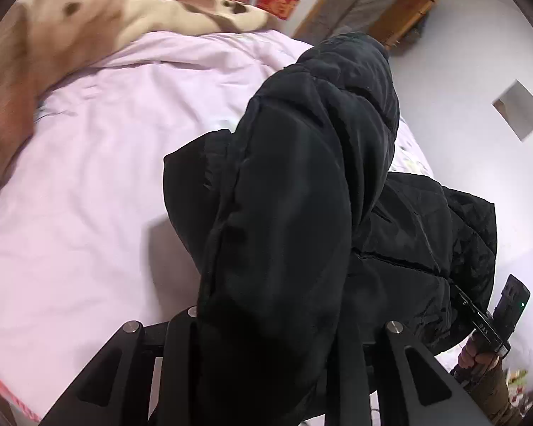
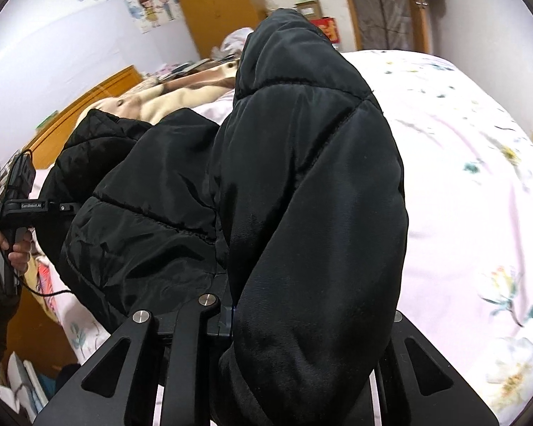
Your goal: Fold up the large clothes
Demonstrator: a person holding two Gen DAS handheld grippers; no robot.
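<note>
The left gripper point(image 1: 266, 372) has a thick fold of the black padded jacket point(image 1: 302, 177) bunched between its fingers, which are buried in the cloth, so it reads as clamped on the jacket, though the tips cannot be seen. The right gripper point(image 2: 302, 355) looks the same in its own view: jacket point(image 2: 302, 177) fills the gap between its fingers and spills over them, so I judge it clamped on the garment too. Each camera also catches the other tool out at the jacket's far edge, held by a bare hand point(image 1: 474, 353).

The jacket hangs lifted between the two grips, above the bed point(image 1: 89, 177), with a sleeve or a rolled side standing up away from each camera. Holding it at two separated edges likely serves to spread the bulky garment and keep it from slumping into a heap before it is laid flat for folding.

Beyond the jacket, at the far end of the bed, lies a brown and cream blanket point(image 1: 89, 10). Past that stand a red box point(image 1: 277, 1) and a wooden frame point(image 1: 391, 3) against the wall.
</note>
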